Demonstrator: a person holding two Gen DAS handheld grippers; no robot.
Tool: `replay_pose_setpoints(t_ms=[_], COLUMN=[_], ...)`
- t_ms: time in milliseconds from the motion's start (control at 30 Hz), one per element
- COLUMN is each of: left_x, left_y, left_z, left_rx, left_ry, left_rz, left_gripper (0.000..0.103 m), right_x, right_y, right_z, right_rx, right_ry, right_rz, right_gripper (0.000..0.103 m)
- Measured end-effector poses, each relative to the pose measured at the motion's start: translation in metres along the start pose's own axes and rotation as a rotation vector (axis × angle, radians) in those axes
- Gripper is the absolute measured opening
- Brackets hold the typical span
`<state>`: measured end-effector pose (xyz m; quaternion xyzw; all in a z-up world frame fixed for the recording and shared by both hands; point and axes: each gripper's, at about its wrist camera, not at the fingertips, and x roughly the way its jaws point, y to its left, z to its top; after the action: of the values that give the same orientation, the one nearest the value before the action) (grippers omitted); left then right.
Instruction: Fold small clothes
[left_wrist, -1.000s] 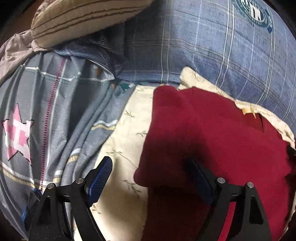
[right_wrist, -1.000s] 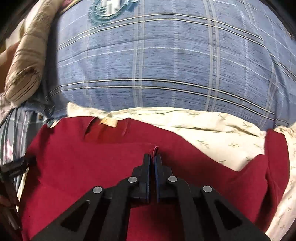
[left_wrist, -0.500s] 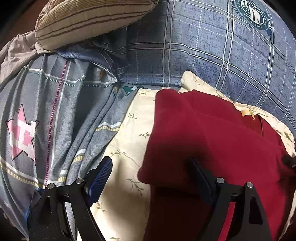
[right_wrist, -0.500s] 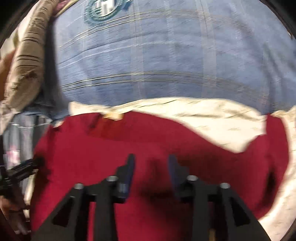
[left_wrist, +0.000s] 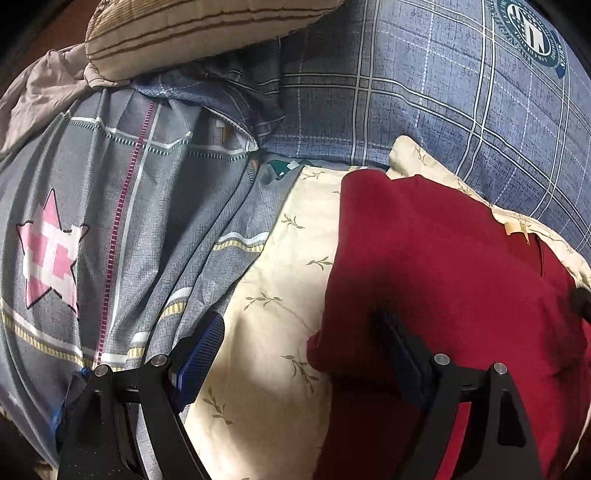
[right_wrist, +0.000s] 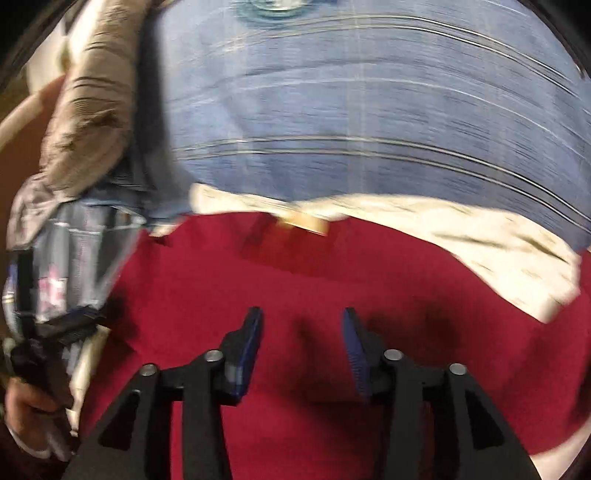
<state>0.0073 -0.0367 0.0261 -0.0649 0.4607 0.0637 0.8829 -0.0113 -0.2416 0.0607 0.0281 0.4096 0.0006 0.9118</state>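
The red garment (left_wrist: 461, 266) lies on a cream cloth (left_wrist: 273, 280) on the bed, its tan label (right_wrist: 306, 223) at the far edge. Our left gripper (left_wrist: 299, 354) has its fingers spread wide, one finger over the cream cloth, the other over the garment's near left edge. Our right gripper (right_wrist: 303, 343) hangs over the middle of the garment with fingers apart, pinching nothing. For a clean fold we should take one layer at an edge, lift evenly with both grippers, and smooth before letting go. Beyond lie a blue checked quilt (left_wrist: 461, 92), a grey star-printed cover (left_wrist: 110, 240) and a striped pillow (left_wrist: 192, 29). We see no containers here.
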Motion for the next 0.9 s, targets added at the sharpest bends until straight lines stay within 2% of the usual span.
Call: replay_pose_setpoints(t_ms=[33, 167, 233, 267, 333, 467, 567, 667, 733, 800, 900], left_x=[0.001, 0.005, 0.006, 0.006, 0.006, 0.006, 0.004, 0.001, -0.003, -0.011, -0.030], left_y=[0.001, 0.004, 0.006, 0.007, 0.006, 0.003, 0.002, 0.003, 0.002, 0.001, -0.004], left_z=[0.000, 0.001, 0.001, 0.001, 0.001, 0.001, 0.000, -0.001, -0.001, -0.002, -0.004], left_rx=[0.000, -0.005, -0.006, -0.006, -0.003, 0.006, 0.004, 0.016, 0.021, 0.028, 0.031], left_ry=[0.001, 0.005, 0.008, 0.008, 0.006, -0.001, -0.001, -0.009, -0.016, -0.037, -0.102], left_rz=[-0.002, -0.009, -0.016, -0.017, -0.016, -0.003, -0.002, 0.000, -0.004, -0.002, -0.038], left_gripper=[0.085, 0.088, 0.088, 0.088, 0.088, 0.088, 0.088, 0.088, 0.087, 0.086, 0.086], right_x=[0.014, 0.064, 0.080, 0.087, 0.088, 0.083, 0.087, 0.063, 0.038, 0.020, 0.009], right_y=[0.013, 0.047, 0.057, 0.062, 0.063, 0.045, 0.047, 0.041, 0.033, 0.031, 0.016], right_z=[0.008, 0.029, 0.026, 0.024, 0.025, 0.030, 0.024, 0.022, 0.012, -0.002, -0.027], right_rx=[-0.037, -0.182, -0.237, -0.276, -0.314, -0.227, -0.236, -0.175, -0.129, -0.135, -0.137], right_ry=[-0.001, 0.089, 0.130, 0.141, 0.131, 0.118, 0.114, 0.086, 0.062, 0.039, 0.058], right_rz=[0.017, 0.058, 0.032, 0.006, -0.006, -0.016, -0.056, -0.041, -0.021, -0.047, -0.145], right_gripper=[0.065, 0.065, 0.059, 0.052, 0.004, 0.004, 0.004, 0.009, 0.025, 0.038, 0.042])
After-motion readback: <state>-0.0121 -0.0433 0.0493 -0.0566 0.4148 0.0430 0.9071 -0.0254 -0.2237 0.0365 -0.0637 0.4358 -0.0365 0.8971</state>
